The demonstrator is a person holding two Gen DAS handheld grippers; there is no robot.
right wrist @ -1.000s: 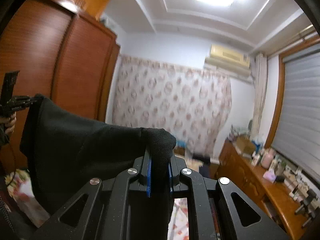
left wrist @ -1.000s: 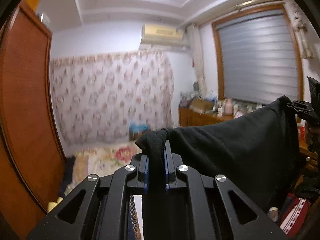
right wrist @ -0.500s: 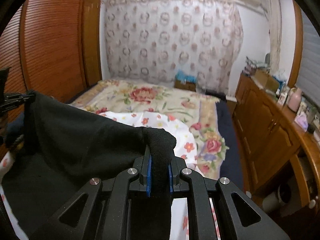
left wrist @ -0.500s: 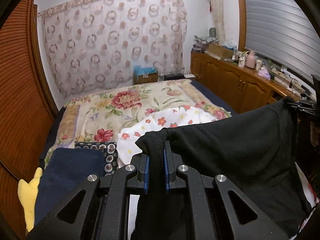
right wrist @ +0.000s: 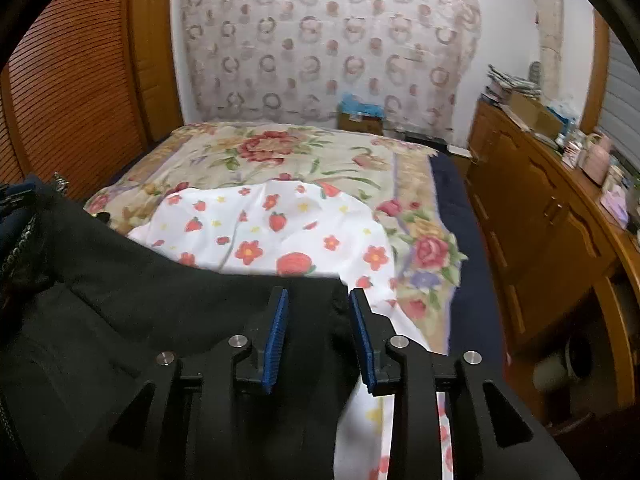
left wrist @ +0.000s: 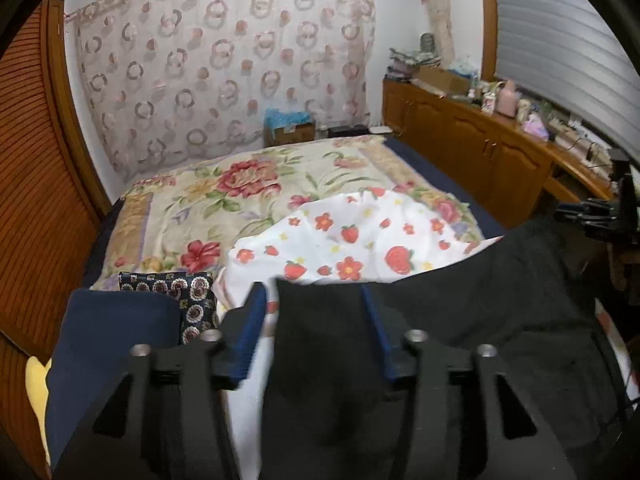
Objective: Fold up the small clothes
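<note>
a: where's the black garment (left wrist: 460, 320) right now?

b: spread low over the near end of the bed (left wrist: 248, 184), lying across the white strawberry-print cloth (left wrist: 352, 240). one top corner sits between the fingers of the left gripper (left wrist: 316, 312), the other between those of the right gripper (right wrist: 318, 320).

a: are they gripping it?

b: no. both sets of jaws are opening. the blue pads (right wrist: 276, 340) stand clear of the fabric on each side, so the corners lie loose between them.

a: what could go wrong?

b: i'd guess the release is the risk. if a corner clings to a ribbed pad as the hand pulls away, it drags and bunches the top edge, and the fold starts crooked. also, the black fabric already shows ridges in the right wrist view; folding over those would lock them in.

a: anything nearby in the way?

b: a navy cushion (left wrist: 112, 344) and a patterned one (left wrist: 176, 292) sit just beside the left gripper. the garment's left side could end up against them.
</note>
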